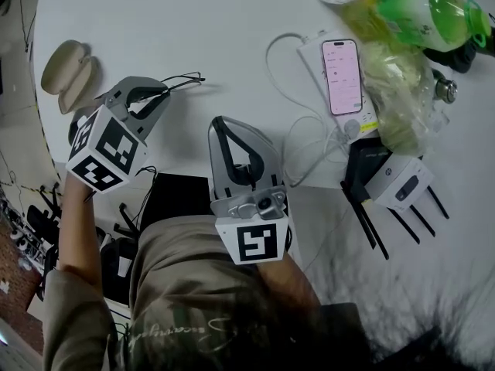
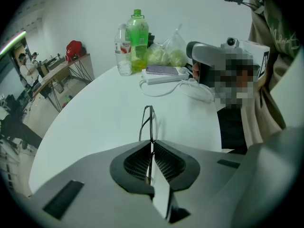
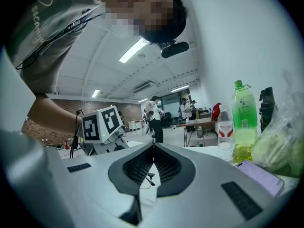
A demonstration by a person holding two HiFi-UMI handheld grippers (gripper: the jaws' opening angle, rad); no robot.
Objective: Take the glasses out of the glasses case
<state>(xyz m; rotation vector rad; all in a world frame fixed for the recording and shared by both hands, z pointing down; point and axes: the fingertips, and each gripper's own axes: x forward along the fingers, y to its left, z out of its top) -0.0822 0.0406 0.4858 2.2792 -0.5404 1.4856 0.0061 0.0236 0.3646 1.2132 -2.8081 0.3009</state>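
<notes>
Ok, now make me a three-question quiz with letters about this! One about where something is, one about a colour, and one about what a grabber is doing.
1. Where is the open beige glasses case?
A. In the middle of the white table
B. At the table's far left in the head view, near the left gripper
C. On the floor

2. What colour is the tall plastic bottle?
A. Green
B. Red
C. Blue

3. What are the left gripper's fingers doing?
A. Standing wide open
B. Shut on the thin black-framed glasses
C. Shut with nothing between them

Answers:
1. B, as the head view shows the case lying open by the table's left edge.
2. A, as the bottle is bright green in every view.
3. B, as the left gripper view shows the frame sticking out from between the closed fingers.
</notes>
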